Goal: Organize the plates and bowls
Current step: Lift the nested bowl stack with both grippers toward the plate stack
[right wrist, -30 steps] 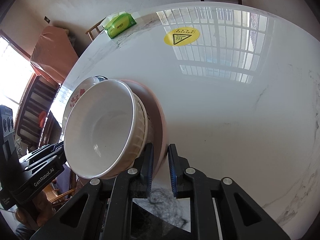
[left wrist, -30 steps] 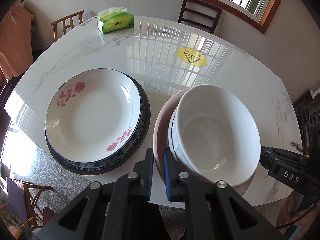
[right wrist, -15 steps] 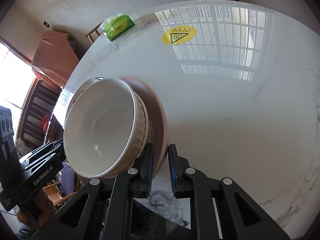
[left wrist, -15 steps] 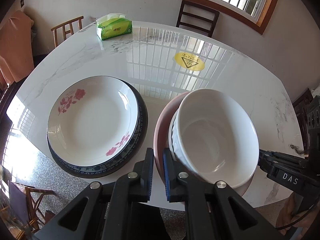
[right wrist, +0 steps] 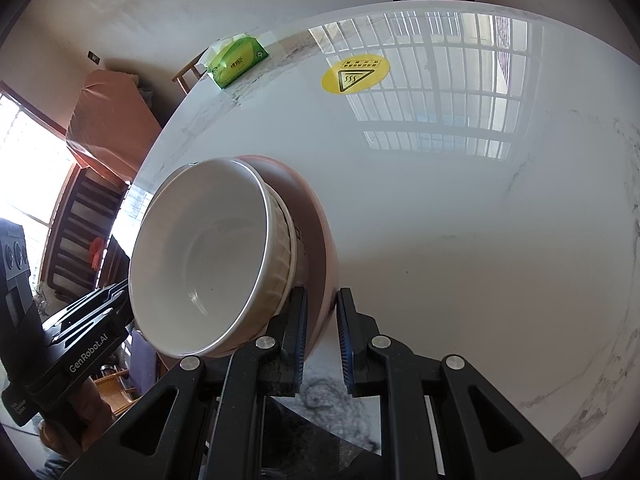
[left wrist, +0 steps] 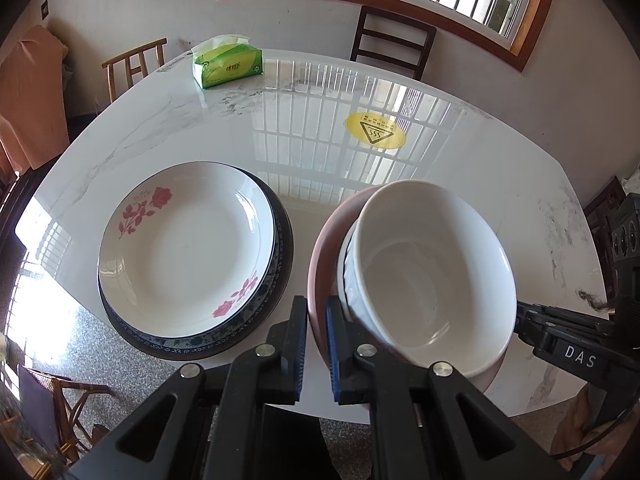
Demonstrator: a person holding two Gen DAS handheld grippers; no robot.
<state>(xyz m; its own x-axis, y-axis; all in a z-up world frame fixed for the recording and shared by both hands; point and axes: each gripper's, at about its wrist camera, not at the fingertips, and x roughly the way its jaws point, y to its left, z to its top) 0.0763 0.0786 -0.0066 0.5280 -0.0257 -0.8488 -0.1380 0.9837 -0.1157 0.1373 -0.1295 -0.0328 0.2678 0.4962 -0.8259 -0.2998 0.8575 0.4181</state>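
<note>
Clamping pink bowl rim, both claws unchanged; stack higher above table.

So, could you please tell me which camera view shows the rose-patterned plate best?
The left wrist view: the rose-patterned plate lies fully visible there, stacked on a blue-rimmed plate. In the right wrist view the white bowl hides it completely.

Both wrist cameras look steeply down along their fingers at the marble table, close above the stacked bowls. Both views share these bowls, the yellow warning sticker and the green tissue pack.
</note>
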